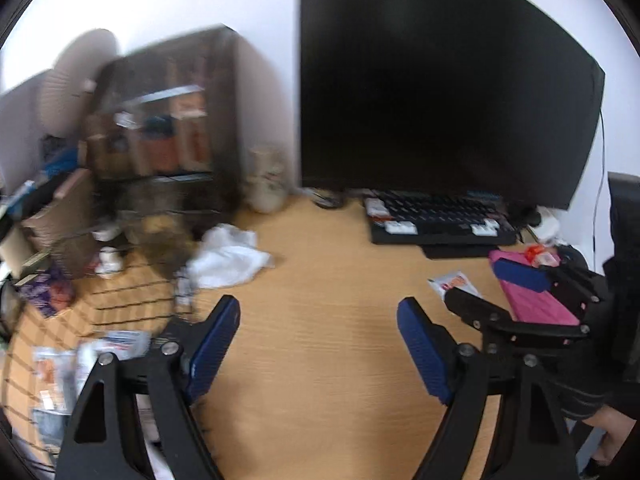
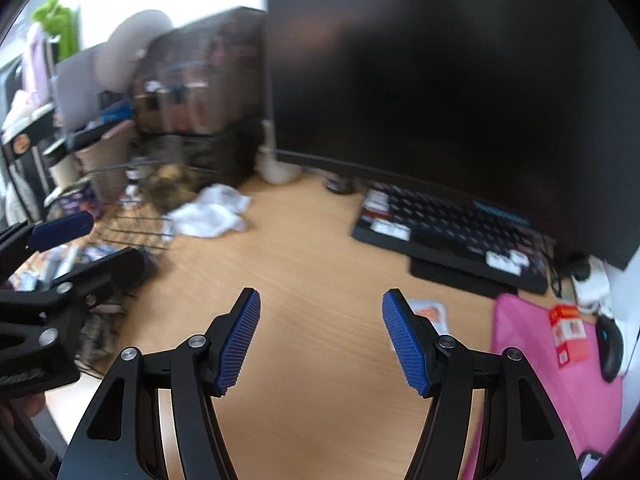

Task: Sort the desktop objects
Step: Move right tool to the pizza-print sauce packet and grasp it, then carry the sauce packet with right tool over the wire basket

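Both tools over light wooden surface [image 2: 320, 248], nothing held.
Left tool [image 1: 318, 320] & right tool [image 2: 321, 312] spread, empty; crumpled white cloth [image 1: 226, 258] ahead, black keyboard [image 2: 448, 226] under dark monitor [image 1: 440, 80].

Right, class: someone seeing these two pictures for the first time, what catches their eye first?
The big dark monitor fills the upper right, with a black keyboard under it on the wooden desk. A crumpled white cloth lies left of centre, and a pink mat glows at the right edge.
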The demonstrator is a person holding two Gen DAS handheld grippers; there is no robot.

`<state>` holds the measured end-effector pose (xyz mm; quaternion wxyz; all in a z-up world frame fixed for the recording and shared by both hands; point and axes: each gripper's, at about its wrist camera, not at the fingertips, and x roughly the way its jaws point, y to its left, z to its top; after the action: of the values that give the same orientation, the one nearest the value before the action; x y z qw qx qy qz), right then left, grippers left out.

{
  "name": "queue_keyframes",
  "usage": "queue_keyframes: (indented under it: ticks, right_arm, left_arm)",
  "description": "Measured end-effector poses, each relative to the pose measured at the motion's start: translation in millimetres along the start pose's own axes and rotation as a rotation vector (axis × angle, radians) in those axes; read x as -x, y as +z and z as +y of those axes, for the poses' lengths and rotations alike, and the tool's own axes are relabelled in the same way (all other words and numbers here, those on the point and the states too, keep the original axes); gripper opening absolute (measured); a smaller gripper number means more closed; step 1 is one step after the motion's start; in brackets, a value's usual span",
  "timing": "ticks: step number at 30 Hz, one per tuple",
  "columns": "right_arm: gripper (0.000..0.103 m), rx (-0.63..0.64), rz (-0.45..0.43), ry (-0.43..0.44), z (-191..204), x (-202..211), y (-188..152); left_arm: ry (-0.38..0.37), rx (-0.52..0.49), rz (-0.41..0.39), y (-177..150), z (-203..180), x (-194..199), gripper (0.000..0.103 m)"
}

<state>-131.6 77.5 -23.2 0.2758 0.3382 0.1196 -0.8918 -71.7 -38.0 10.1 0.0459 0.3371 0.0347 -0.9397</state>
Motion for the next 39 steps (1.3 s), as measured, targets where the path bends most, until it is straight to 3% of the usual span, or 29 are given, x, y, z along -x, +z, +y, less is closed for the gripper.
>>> queue_keyframes:
  ticks: [5,12,27,29,31,35,36,37,39]
  right_arm:
    - [0.064,-0.056,0.071,-0.048,-45,-30,-16]
    - [0.064,-0.107,0.184,-0.085,-92,-78,-36]
    - [0.063,-0.055,0.227,-0.041,-85,-126,-25]
    - [0.056,-0.042,0.224,-0.031,-82,-124,-26]
    - [0.042,-0.026,0.226,-0.023,-79,-122,-25]
    - [0.031,0.028,0.222,-0.025,-67,-117,-26]
    - [0.022,0.031,0.211,-0.031,-65,-114,-25]
    - [0.006,0.032,0.196,-0.037,-65,-109,-23]
    - [0.003,0.028,0.192,-0.030,-64,-104,-20]
  left_arm:
    - [-0.054,-0.034,0.081,-8,-30,-47,0.083]
    - [-0.079,-0.028,0.175,-19,-43,-103,0.083]
    - [-0.106,0.011,0.230,-22,-29,-132,0.083]
    - [-0.109,0.012,0.225,-21,-29,-131,0.083]
    - [-0.111,0.010,0.222,-21,-30,-130,0.083]
    - [-0.112,0.009,0.221,-20,-31,-128,0.083]
    - [-0.109,0.008,0.217,-19,-31,-126,0.083]
    - [-0.105,0.008,0.213,-18,-31,-125,0.083]
    - [-0.101,0.009,0.206,-17,-31,-120,0.083]
